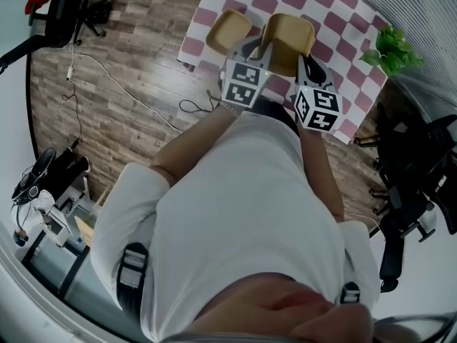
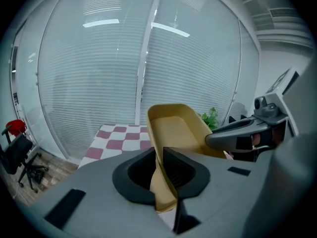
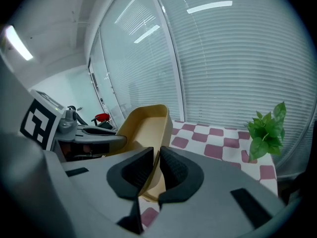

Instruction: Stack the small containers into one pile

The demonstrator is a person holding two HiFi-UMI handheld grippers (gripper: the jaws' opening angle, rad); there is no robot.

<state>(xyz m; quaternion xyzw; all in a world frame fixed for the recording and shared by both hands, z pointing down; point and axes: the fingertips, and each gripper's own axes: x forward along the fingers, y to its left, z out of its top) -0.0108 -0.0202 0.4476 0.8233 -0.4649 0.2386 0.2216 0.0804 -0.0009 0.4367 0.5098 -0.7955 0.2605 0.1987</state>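
Observation:
A tan container (image 1: 289,36) hangs over the pink-and-white chequered table (image 1: 343,16), between both grippers. My left gripper (image 1: 251,50) is shut on its left wall, and my right gripper (image 1: 305,63) is shut on its right wall. In the left gripper view the container (image 2: 173,128) runs up and right from the left gripper (image 2: 162,170), with the right gripper (image 2: 237,133) at its far side. The right gripper view shows the container (image 3: 143,125) pinched in the right gripper (image 3: 157,170). A second tan container (image 1: 228,28) lies on the table just to the left.
A green plant (image 1: 389,48) stands at the table's right edge, also seen as the plant (image 3: 265,128). Black office chairs (image 1: 410,184) stand on the right, another chair (image 1: 68,9) at far left. Cables (image 1: 121,91) trail over the wooden floor. A glass wall with blinds (image 2: 148,58) lies behind the table.

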